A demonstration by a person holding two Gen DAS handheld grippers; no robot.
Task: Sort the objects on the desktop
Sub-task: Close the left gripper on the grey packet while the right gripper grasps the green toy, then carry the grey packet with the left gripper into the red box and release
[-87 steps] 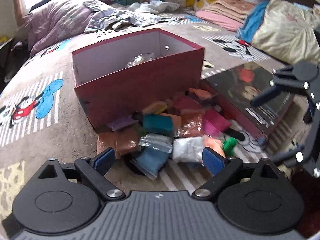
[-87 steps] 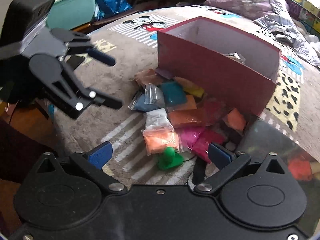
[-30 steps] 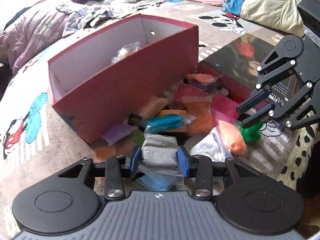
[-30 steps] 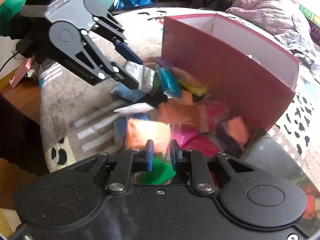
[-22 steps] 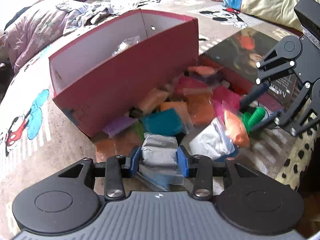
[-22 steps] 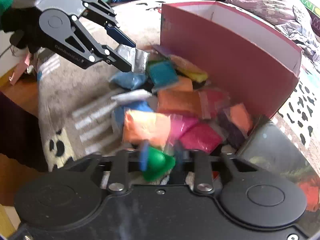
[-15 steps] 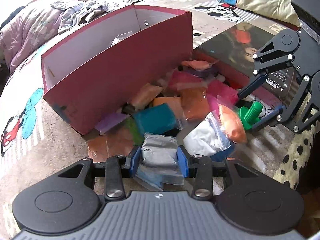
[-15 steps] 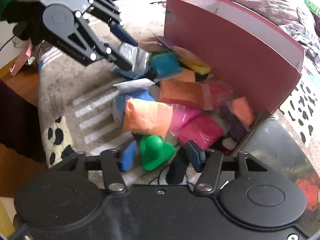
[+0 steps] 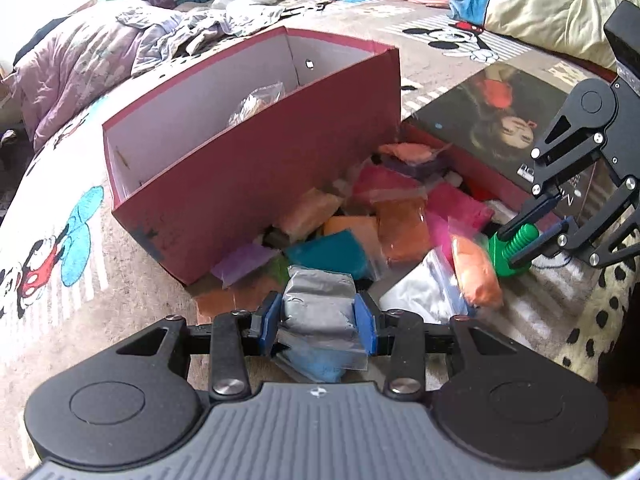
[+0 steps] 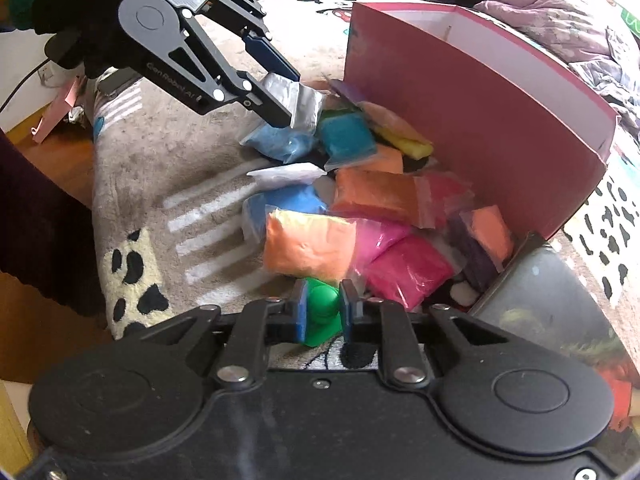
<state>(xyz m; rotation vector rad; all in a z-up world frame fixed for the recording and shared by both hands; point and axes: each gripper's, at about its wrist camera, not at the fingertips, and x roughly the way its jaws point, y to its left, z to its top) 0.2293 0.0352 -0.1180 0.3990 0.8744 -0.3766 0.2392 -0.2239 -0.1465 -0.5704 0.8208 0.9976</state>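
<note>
A pile of coloured clay bags (image 9: 384,232) lies on the bed beside an open red box (image 9: 256,168). My left gripper (image 9: 318,322) is shut on a grey clay bag (image 9: 320,304), held just above the pile; it also shows in the right wrist view (image 10: 298,102). My right gripper (image 10: 323,314) is shut on a green plastic tool (image 10: 322,312) at the near edge of the pile; the tool also shows in the left wrist view (image 9: 514,246). One clear bag (image 9: 256,102) lies inside the box.
A dark glossy box lid (image 9: 516,120) lies right of the pile. The red box (image 10: 476,128) stands behind the bags. Crumpled bedding (image 9: 100,60) and pillows (image 9: 552,4) lie at the back. The bed edge and wooden floor (image 10: 60,156) are to the left.
My right gripper has closed on the green tool, which it stood open around half a second ago. My left gripper keeps hold of the grey bag and has lifted slightly.
</note>
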